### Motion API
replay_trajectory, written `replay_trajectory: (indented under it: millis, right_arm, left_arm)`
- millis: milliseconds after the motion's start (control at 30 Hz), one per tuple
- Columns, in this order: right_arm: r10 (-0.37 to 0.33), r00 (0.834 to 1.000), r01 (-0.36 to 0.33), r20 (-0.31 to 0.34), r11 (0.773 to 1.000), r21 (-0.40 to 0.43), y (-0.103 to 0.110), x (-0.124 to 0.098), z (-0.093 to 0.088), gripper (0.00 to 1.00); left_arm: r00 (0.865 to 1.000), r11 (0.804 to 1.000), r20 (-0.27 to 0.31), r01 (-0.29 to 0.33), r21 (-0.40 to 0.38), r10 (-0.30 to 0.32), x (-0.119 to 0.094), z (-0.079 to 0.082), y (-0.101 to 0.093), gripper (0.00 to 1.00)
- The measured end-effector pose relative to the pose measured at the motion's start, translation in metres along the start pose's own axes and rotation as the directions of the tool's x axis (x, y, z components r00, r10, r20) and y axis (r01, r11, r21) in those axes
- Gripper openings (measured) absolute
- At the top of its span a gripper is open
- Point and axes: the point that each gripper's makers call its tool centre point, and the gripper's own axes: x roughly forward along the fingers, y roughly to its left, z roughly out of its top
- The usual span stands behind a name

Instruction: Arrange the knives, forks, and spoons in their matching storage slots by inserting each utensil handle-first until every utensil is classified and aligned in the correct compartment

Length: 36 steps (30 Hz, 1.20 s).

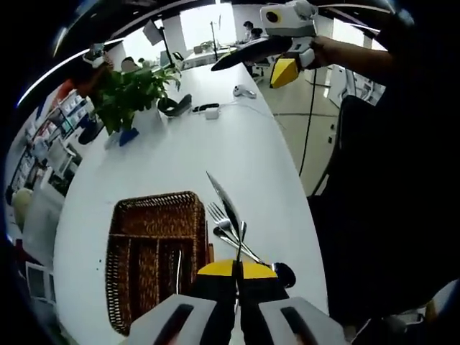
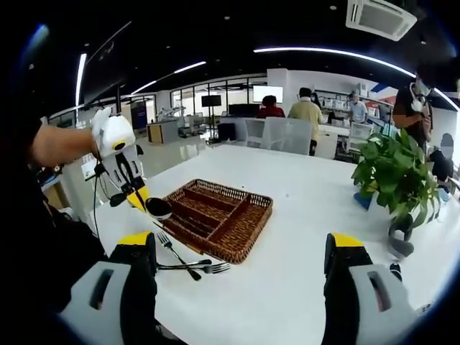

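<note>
Left gripper view: left gripper (image 1: 236, 287), clenched on a spoon (image 1: 240, 241), sits beside the basket (image 1: 154, 215); right gripper (image 2: 241, 266) gapes, empty.

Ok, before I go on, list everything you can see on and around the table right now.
long white table: one, white, under everything
woven wicker compartment tray: one, brown, on table
steel knife: one, silver, beside tray
steel forks: apparently two, silver, crossed beside tray
dark-bowled spoon: one, at left jaws
leafy potted plant: one, green, table edge
people: several, background
left gripper: yellow-tipped, shut, apparently on spoon
right gripper: yellow-tipped, open, above table
</note>
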Motion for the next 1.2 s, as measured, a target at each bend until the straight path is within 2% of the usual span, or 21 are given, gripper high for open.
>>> replay_trajectory:
  millis: [400, 800, 1200]
  right_arm:
    - [0.010, 1.000, -0.010, -0.003, 1.000, -0.001, 0.006, 0.001, -0.003, 0.99]
    - [0.008, 1.000, -0.008, -0.010, 1.000, -0.002, 0.004, 0.008, -0.002, 0.99]
    - [-0.005, 1.000, 0.005, -0.002, 1.000, -0.016, -0.001, 0.013, 0.003, 0.99]
  left_arm:
    - [1.000, 0.999, -0.022, -0.006, 0.046, 0.008, -0.005, -0.008, 0.002, 0.00]
    - [0.999, 0.999, -0.046, -0.008, 0.037, 0.009, -0.007, -0.016, 0.018, 0.00]
    - [0.998, 0.999, -0.062, 0.004, 0.042, -0.001, -0.005, -0.020, 0.025, 0.00]
